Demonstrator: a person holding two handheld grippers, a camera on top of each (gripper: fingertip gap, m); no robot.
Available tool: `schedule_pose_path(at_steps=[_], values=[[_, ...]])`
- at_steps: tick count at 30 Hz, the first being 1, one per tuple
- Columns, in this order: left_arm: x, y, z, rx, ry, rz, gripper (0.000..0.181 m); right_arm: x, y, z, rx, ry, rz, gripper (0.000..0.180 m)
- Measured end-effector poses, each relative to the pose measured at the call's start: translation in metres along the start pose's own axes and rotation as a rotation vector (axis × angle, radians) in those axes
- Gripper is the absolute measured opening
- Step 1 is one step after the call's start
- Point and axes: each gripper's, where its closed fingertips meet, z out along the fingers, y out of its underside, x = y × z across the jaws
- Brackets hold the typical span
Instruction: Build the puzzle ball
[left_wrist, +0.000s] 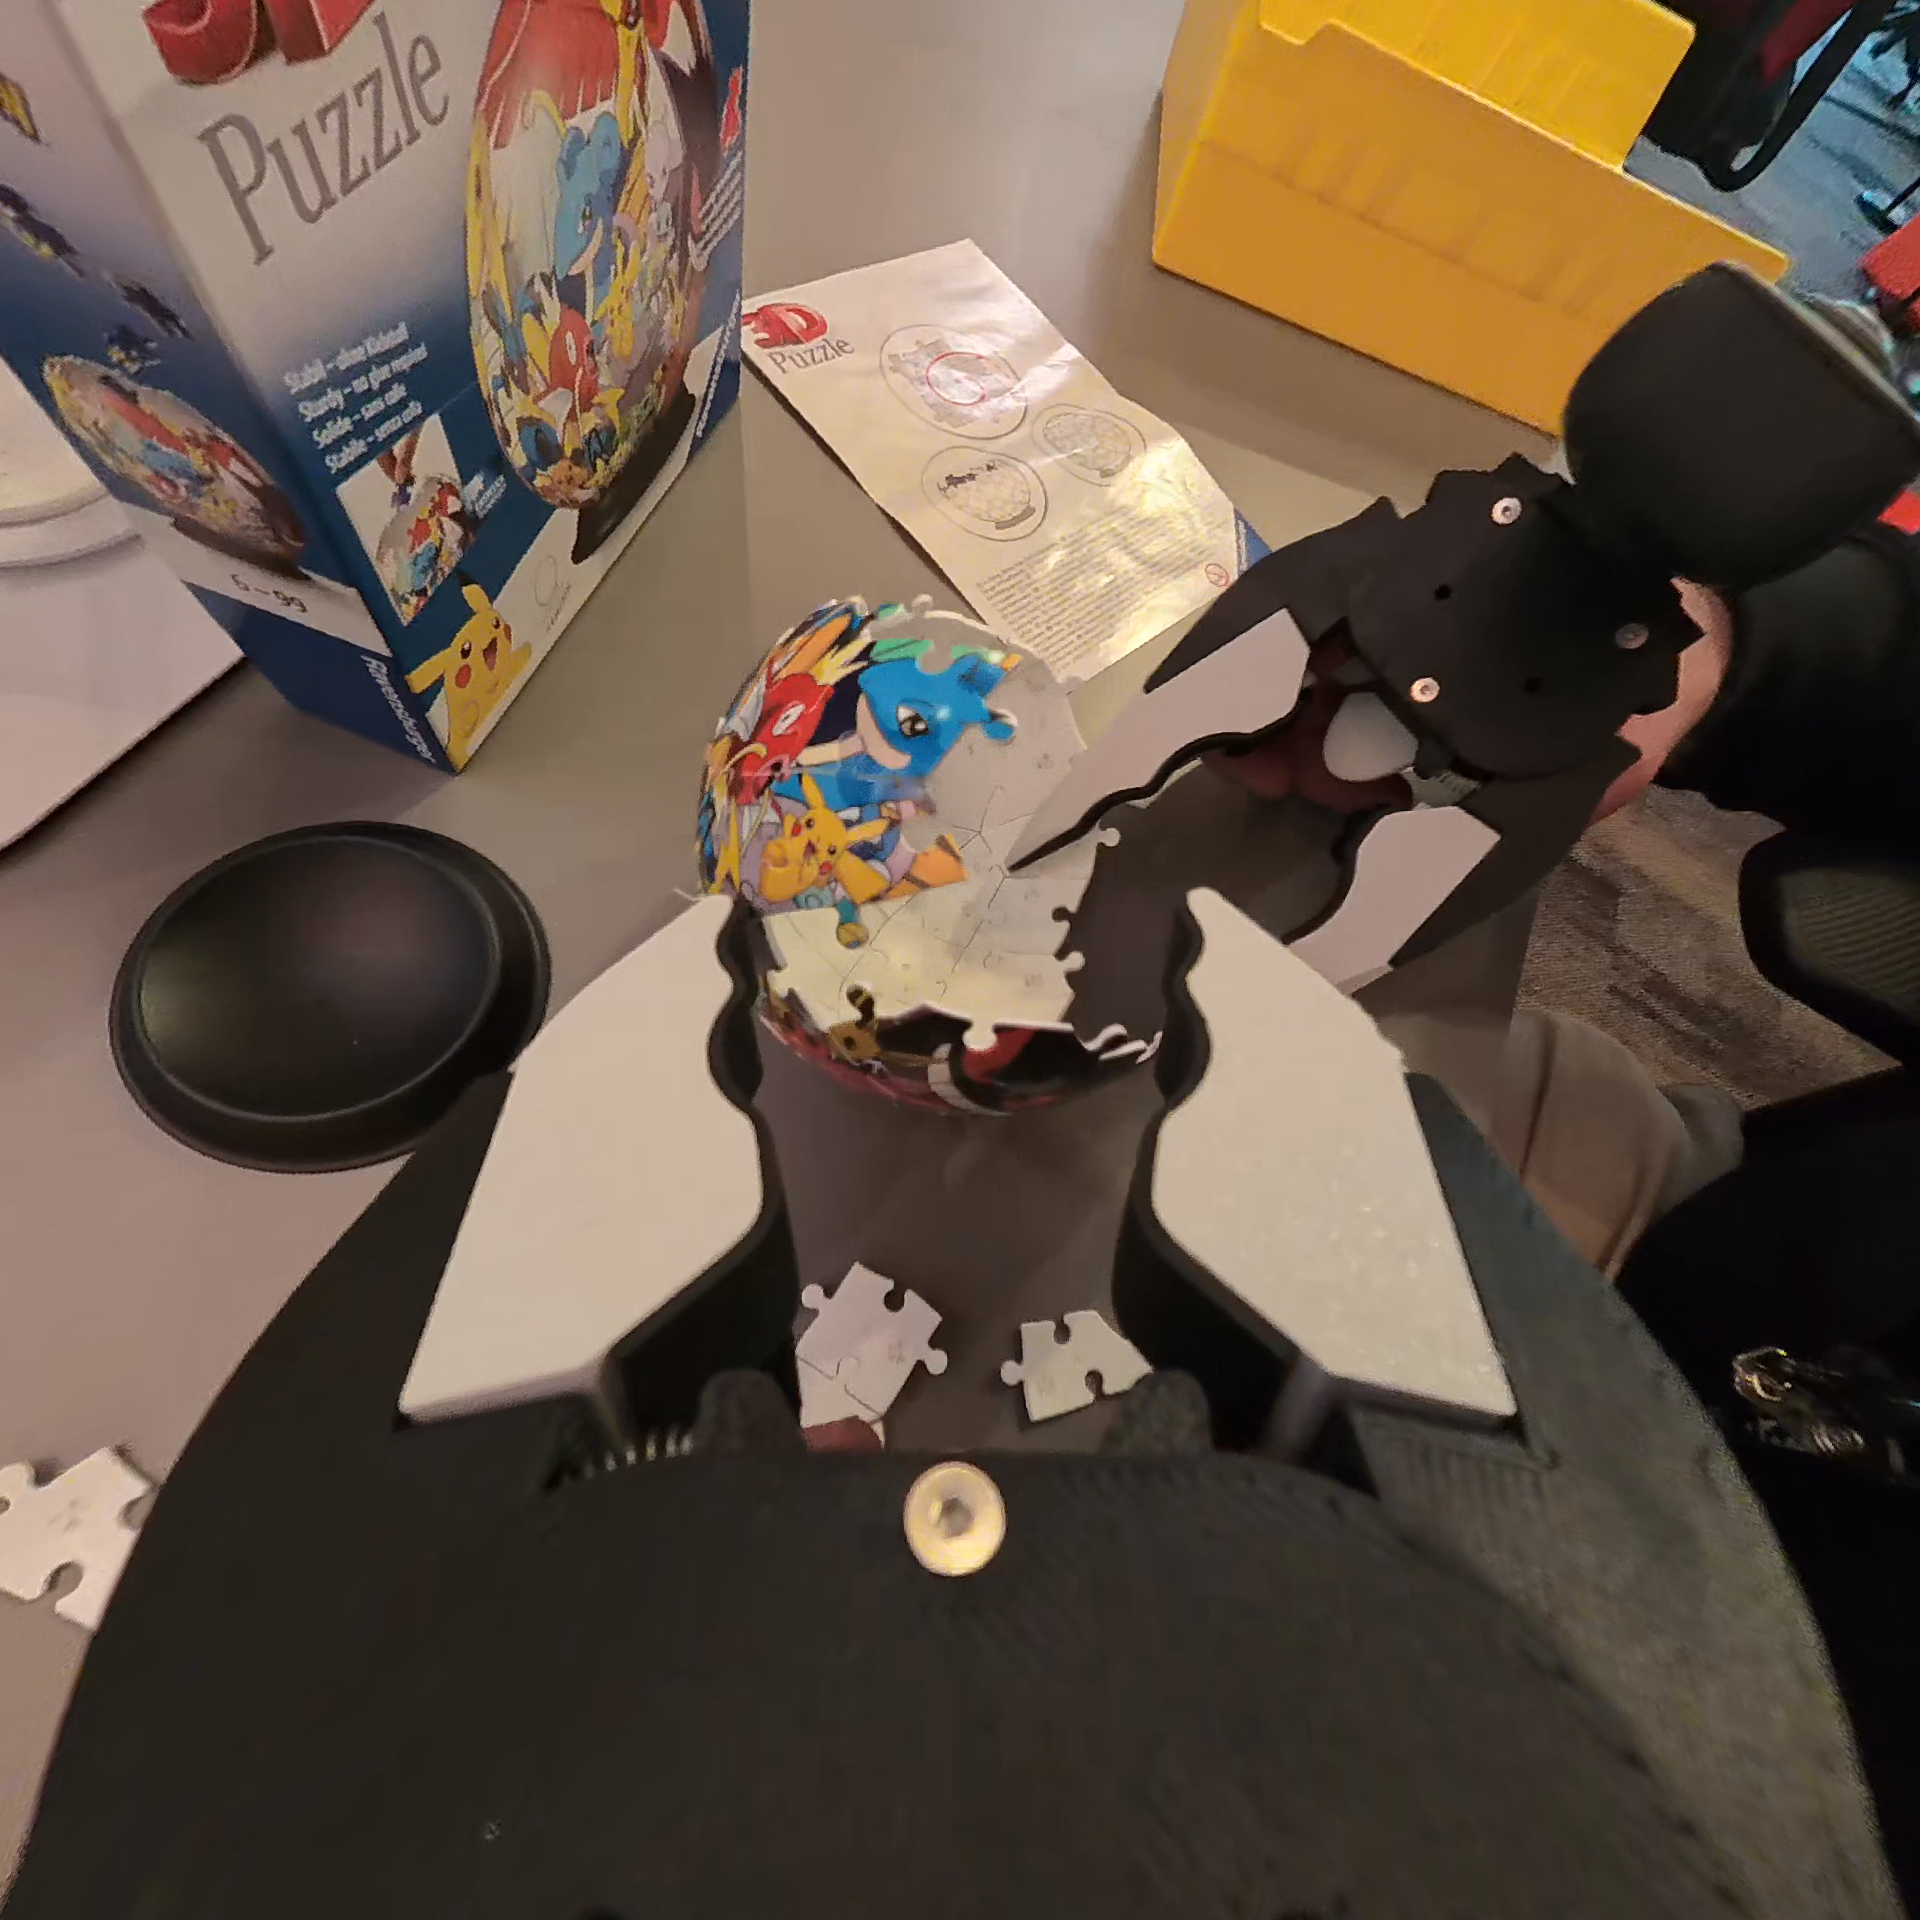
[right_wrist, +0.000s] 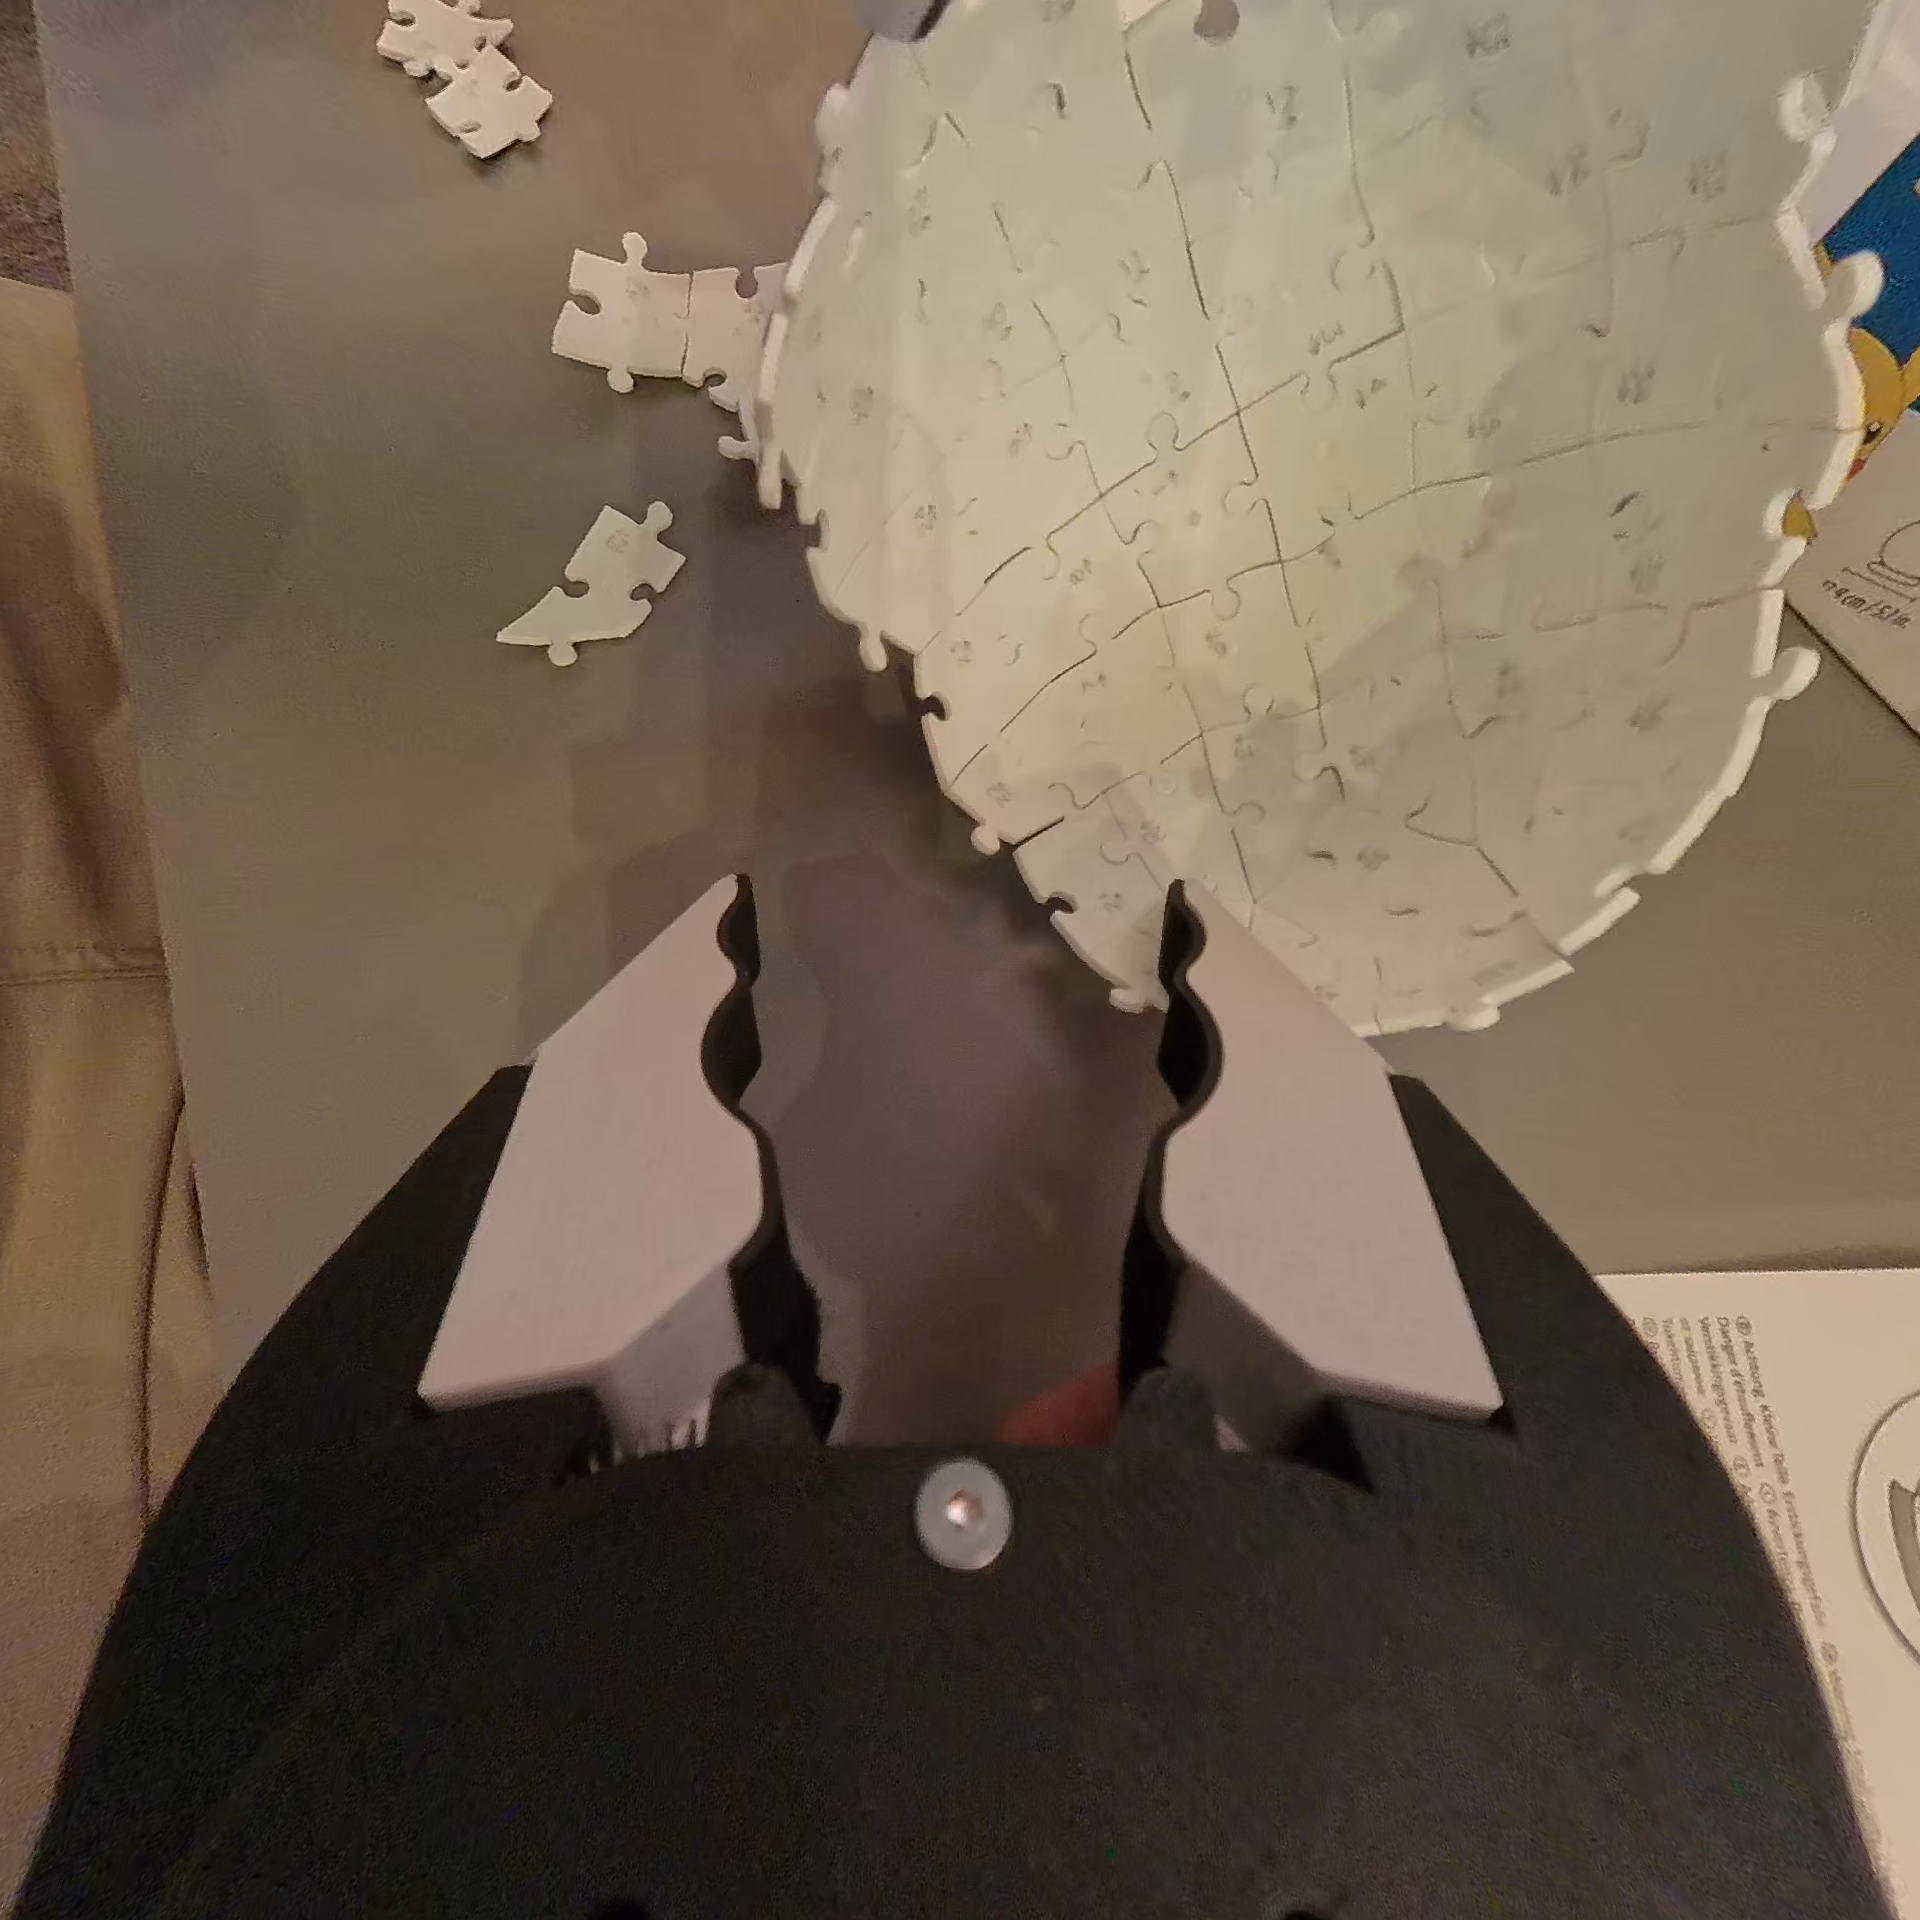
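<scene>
The half-built puzzle ball (left_wrist: 883, 821) stands on the grey table (left_wrist: 644, 862), colourful outside to the left, white hollow inside facing right. My left gripper (left_wrist: 961, 914) is open, its tips on either side of the ball's lower near edge; the left fingertip (left_wrist: 717, 935) is at the rim. My right gripper (right_wrist: 958, 894) is open and empty, just below the white inner shell (right_wrist: 1299, 468). In the left wrist view one of its fingers (left_wrist: 1122, 748) points at the ball's open side. White loose pieces (left_wrist: 868, 1340) lie face down under my left gripper, and others (right_wrist: 649, 322) lie left of the shell.
A black round stand (left_wrist: 322, 987) sits left of the ball. The puzzle box (left_wrist: 395, 343) stands at the back left, a paper leaflet (left_wrist: 1008, 457) behind the ball, a yellow box (left_wrist: 1403, 208) at the back right. A person's trouser leg (right_wrist: 73, 831) is past the table edge. The gap from one gripper's tips to the other's is roughly 12 cm.
</scene>
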Motion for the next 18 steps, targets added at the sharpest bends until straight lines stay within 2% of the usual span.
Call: schedule_pose_path(at_steps=[18], values=[[-0.012, 0.013, 0.009, 0.02, 0.043, -0.077, 0.074, -0.013, -0.024, -0.047, 0.149, -0.019, 0.009, 0.077]])
